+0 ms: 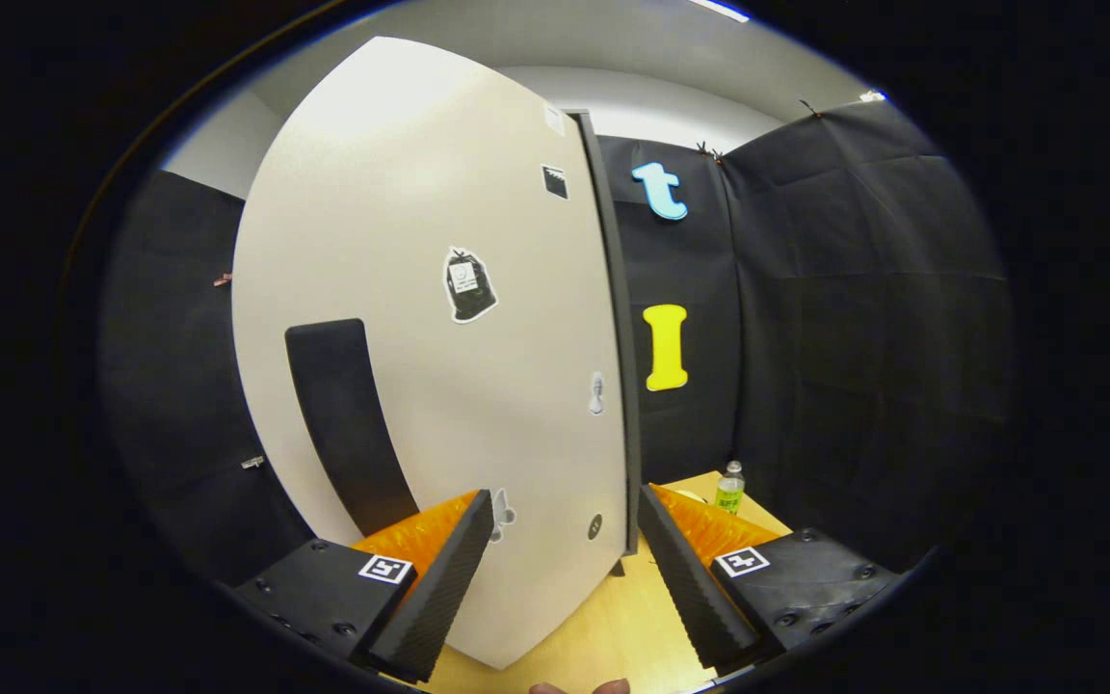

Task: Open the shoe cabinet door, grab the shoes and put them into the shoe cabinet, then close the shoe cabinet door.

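Observation:
The shoe cabinet door (439, 289) is a tall off-white panel with a long black handle strip (348, 424) and a few small stickers. It stands close in front of me, and its right edge (613, 337) shows a dark side. My gripper (565, 511) is open, its fingers apart, and the door's lower right part lies between them. The left finger (439, 578) is in front of the door face. The right finger (690, 578) is just past the door's edge. Neither finger clearly presses on the door. The shoes are hidden.
A light wooden table (632, 627) runs below the fingers. A small clear bottle with a green label (729, 487) stands at its far right corner. Black cloth walls close the booth behind and to both sides. Fingertips of a person's hand (579, 687) show at the bottom.

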